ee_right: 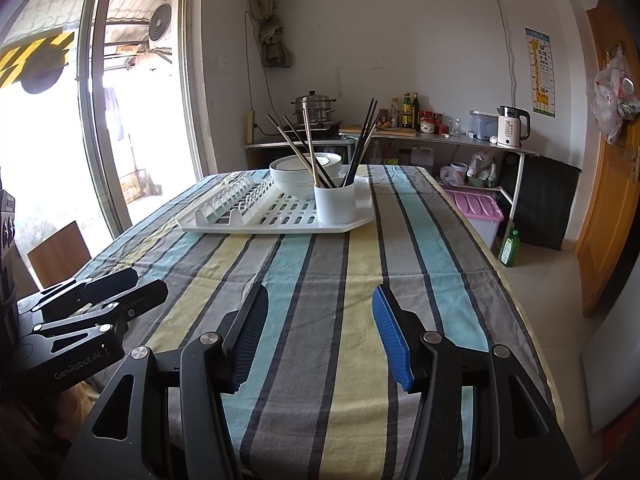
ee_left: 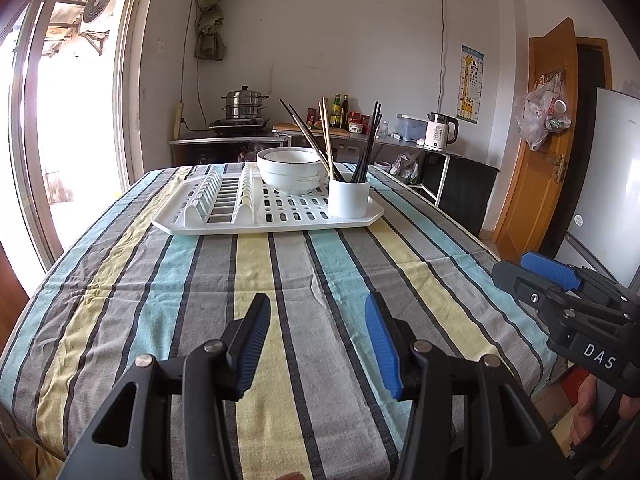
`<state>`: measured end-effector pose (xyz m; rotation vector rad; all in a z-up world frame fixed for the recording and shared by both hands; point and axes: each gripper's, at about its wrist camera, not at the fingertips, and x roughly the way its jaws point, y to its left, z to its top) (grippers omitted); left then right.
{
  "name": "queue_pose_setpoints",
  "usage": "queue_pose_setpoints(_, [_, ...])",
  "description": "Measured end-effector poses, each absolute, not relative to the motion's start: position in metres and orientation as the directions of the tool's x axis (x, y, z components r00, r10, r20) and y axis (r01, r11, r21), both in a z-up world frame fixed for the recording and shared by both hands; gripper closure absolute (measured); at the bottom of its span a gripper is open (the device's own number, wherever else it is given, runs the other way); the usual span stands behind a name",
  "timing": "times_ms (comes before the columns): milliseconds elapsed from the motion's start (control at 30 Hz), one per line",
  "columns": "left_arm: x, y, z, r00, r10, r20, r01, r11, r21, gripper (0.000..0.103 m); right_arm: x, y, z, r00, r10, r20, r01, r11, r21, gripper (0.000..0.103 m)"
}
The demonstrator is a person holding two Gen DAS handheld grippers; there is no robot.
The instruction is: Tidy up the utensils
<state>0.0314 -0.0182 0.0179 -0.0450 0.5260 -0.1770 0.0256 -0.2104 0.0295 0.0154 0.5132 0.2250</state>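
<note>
White letters "DAS" stand on the black body of the right tool [ee_left: 520, 276], read from the left wrist view. "GenRobot.AI" is printed on the black body of the left tool [ee_right: 132, 286], read from the right wrist view. The giraffe wall chart [ee_right: 542, 73] carries rows of E-shaped eye-test symbols. The white kettle [ee_right: 510, 127] shows "55" on its front; smaller print there is unreadable.

A drying rack [ee_left: 208, 226] sits at the far end of the tabletop [ee_left: 280, 280]. On its right part a cup [ee_left: 348, 198] stands at the near right corner, holding chopsticks [ee_left: 366, 148] that lean outward. Bowls [ee_left: 290, 170] sit just behind and left of the cup. The rack's slotted plate section [ee_left: 216, 196] lies to the left. A counter [ee_left: 224, 142] stands behind the tabletop against the wall, with a steamer pot [ee_left: 243, 106] on its left and a kettle [ee_left: 440, 130] on its right.
</note>
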Motion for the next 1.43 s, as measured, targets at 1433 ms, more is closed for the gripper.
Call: queue_pose_setpoints(1433, [0.0305, -0.0235, 0.0140, 0.845, -0.186, -0.502, 0.177, 0.982, -0.067, 0.051, 0.0228, -0.2083, 0.0281, 0.840, 0.224, -0.495, -0.218, 0.973, 0.071, 0.048])
